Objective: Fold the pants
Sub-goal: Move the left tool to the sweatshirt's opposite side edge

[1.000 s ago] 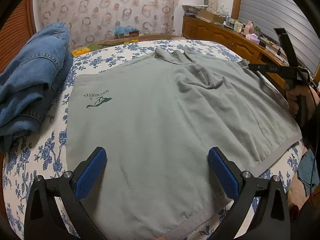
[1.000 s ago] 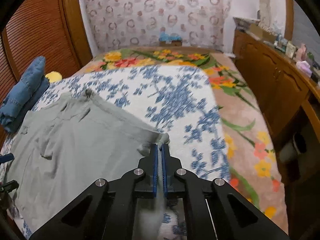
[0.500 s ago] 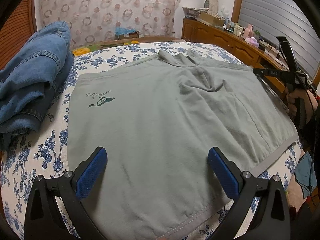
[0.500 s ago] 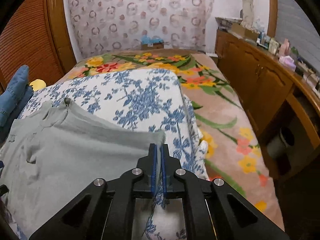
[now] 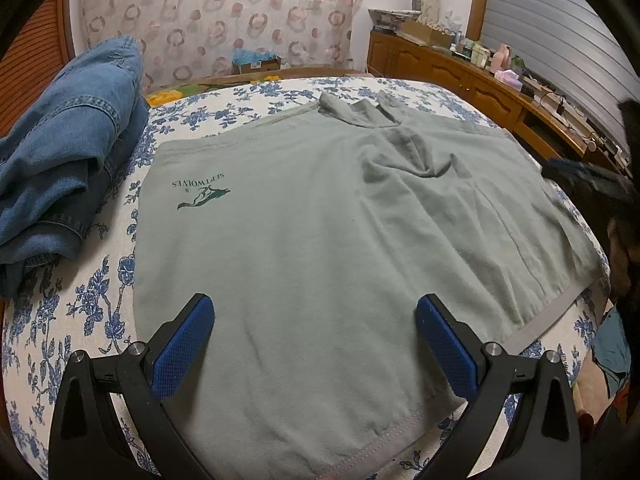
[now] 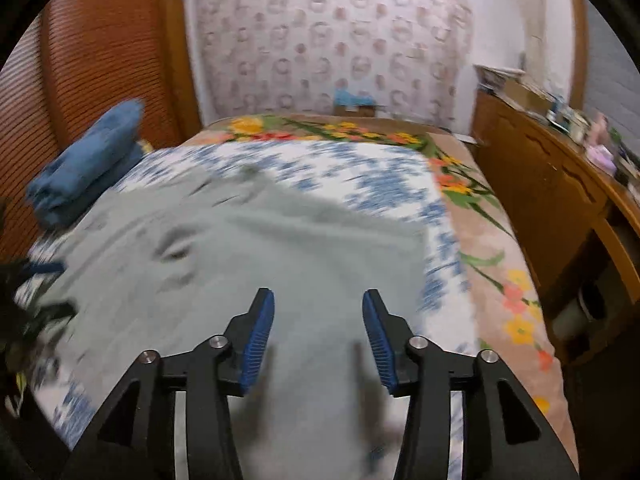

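Grey-green pants [image 5: 320, 216] with a dark green logo [image 5: 202, 196] lie spread flat on the bed, seen blurred in the right wrist view as pants [image 6: 248, 256]. My left gripper [image 5: 314, 336] stands wide open just above the near hem, nothing between its blue pads. My right gripper [image 6: 318, 320] hovers over the pants' near edge. Its jaws are opening, with only the fabric below and nothing gripped. In the left wrist view the right gripper [image 5: 580, 176] shows as a dark blur at the pants' right side.
Folded blue jeans [image 5: 60, 152] sit piled at the left of the floral bedspread [image 5: 80, 300]. A wooden sideboard [image 6: 552, 208] with clutter runs along the right. A flowered blanket [image 6: 500, 280] covers the bed's right edge. A small box [image 5: 256, 62] stands by the far wall.
My right gripper let go of the pants' edge, its jaws parted, and it swung left over the fabric. The released corner now lies flat. The left gripper stayed put.
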{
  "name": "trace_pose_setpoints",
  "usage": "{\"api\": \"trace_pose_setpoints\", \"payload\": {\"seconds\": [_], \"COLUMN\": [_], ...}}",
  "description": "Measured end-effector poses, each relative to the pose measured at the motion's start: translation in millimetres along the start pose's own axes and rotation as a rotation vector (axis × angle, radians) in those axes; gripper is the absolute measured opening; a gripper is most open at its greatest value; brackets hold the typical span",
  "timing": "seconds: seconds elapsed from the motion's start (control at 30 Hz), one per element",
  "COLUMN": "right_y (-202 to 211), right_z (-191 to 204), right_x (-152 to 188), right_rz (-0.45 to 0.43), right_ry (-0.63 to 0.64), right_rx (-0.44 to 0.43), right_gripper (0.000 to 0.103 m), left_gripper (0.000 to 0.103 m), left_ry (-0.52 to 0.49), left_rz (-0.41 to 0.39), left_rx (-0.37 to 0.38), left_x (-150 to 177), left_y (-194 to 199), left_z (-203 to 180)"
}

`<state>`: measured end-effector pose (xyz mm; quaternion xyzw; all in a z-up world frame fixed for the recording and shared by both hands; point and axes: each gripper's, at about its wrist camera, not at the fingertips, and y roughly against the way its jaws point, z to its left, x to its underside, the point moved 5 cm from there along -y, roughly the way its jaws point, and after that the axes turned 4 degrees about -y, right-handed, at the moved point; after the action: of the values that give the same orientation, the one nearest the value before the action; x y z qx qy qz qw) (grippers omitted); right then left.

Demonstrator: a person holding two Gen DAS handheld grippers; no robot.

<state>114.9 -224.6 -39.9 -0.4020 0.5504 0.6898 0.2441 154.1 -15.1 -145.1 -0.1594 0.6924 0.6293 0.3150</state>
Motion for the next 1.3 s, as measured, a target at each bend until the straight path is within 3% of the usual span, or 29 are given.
{"api": "trace_pose_setpoints", "payload": {"seconds": [0.2,0.4,0.67,0.93,1.1,1.3], "right_y": [15,6,6,-2,-2,-3], "right_z": [37,39,48,66,64,64], "right_x": [29,44,52,55,55,56], "right_rz": [0.026,0.078,0.013,0.005,0.002,-0.006], "right_ry": [0.053,0.064,0.073,0.069,0.066,0.059], "right_rx": [-0.074,-0.051,-0.004,0.0,-0.002,0.003], "right_gripper": [0.061,0.066,0.076,0.077,0.077,0.077], "left_gripper": [0.102,0.102,0.102,0.102,0.102,0.102], "left_ry": [-0.014,-0.03,-0.021,-0.028,0.028,0.074], "left_rz": [0.018,0.03,0.03,0.054,0.005,-0.051], "left_rx": [-0.021,-0.041,-0.057,-0.034,-0.005,-0.026], "left_x": [1,1,5,16,26,37], "left_y": [-2,-4,-1,12,34,60], "left_z": [-2,-4,-5,-3,12,35]}}
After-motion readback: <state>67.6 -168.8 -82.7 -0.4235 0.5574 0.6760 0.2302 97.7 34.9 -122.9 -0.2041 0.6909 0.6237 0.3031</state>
